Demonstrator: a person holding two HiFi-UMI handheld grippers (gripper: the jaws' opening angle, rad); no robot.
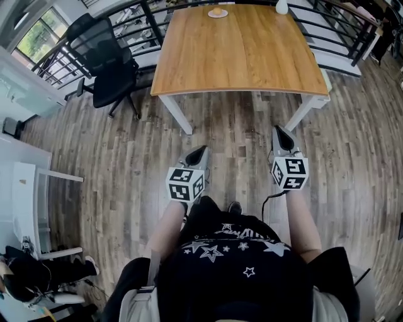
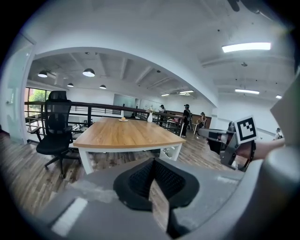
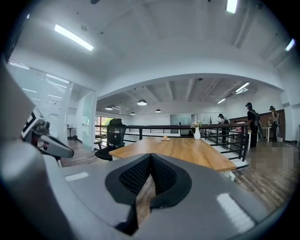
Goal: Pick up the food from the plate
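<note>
Orange-brown food (image 1: 217, 10) sits on a small plate (image 1: 210, 14) at the far edge of the wooden table (image 1: 239, 56), untouched (so, as I judge it, the whole pick-up is left to do). Both claws are clenched on nothing. The left gripper (image 1: 200, 151) and right gripper (image 1: 281, 131) hang over the floor (image 1: 239, 126), short of the table's near edge. Open floor lies ahead, a black chair (image 1: 104, 60) stands at the table's left, and a railing (image 1: 340, 25) runs behind it.
</note>
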